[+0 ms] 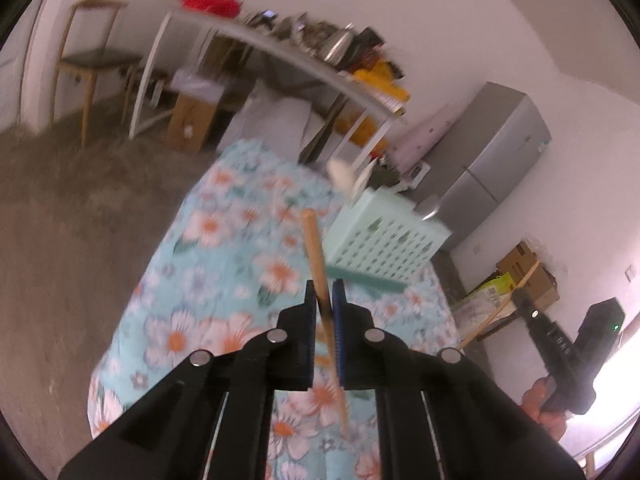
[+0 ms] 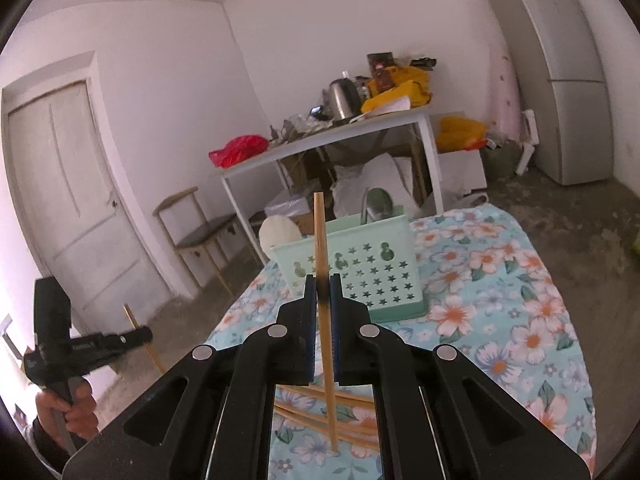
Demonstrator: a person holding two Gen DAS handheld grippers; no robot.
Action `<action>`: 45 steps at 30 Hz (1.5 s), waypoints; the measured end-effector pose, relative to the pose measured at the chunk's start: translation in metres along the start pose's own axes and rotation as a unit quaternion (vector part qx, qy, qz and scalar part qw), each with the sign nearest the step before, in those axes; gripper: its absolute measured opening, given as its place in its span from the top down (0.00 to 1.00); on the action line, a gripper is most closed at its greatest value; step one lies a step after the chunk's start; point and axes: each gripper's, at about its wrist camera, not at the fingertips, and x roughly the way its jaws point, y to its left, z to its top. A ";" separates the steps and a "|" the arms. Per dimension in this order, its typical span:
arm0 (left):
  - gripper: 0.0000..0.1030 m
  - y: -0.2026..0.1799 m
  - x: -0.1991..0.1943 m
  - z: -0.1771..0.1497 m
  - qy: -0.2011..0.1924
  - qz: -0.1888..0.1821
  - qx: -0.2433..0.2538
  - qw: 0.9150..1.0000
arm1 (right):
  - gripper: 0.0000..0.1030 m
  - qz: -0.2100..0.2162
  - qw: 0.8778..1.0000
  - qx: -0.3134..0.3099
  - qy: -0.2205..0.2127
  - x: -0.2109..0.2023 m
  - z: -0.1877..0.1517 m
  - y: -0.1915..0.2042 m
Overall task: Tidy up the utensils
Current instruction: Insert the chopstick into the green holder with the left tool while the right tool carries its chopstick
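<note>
Left tongs (image 1: 323, 292): closed on one wooden chopstick (image 1: 314, 248), held above the floral-clothed desk (image 1: 224, 240), its free end pointing toward the basket; view motion-blurred.

Right tongs (image 2: 323, 286): closed on a second chopstick (image 2: 320, 232), roughly upright, in front of the basket.

Basket (image 2: 372, 268): pale green plastic, star-shaped cut-outs, standing at the far end of the desk. Contents: a white spoon-like piece (image 2: 278, 232) and a metal utensil (image 2: 378, 202) rising above the rim.

Loose chopsticks (image 2: 320, 408): several lying crossed on the cloth, under the right tongs.

Progress, by judgement: partly done. Some utensils are in the basket; two chopsticks are lifted but not yet placed; the loose ones remain to collect.

Writing: small light lettering on the other tool's body in each view, too blurred to read. Label on the refrigerator (image 2: 560, 80) illegible. No brand identifiable.
</note>
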 end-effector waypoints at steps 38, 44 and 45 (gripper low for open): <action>0.95 -0.133 0.184 0.143 -0.085 -0.028 0.125 0.988 | 0.96 0.052 0.994 0.085 -0.051 -0.029 0.010 -0.042; 0.71 -0.114 0.188 0.125 -0.049 -0.025 0.105 0.993 | 0.96 0.052 0.994 0.080 -0.050 -0.030 0.010 -0.038; 0.67 -0.112 0.186 0.125 -0.049 -0.025 0.105 0.993 | 0.96 0.051 0.994 0.080 -0.050 -0.029 0.010 -0.038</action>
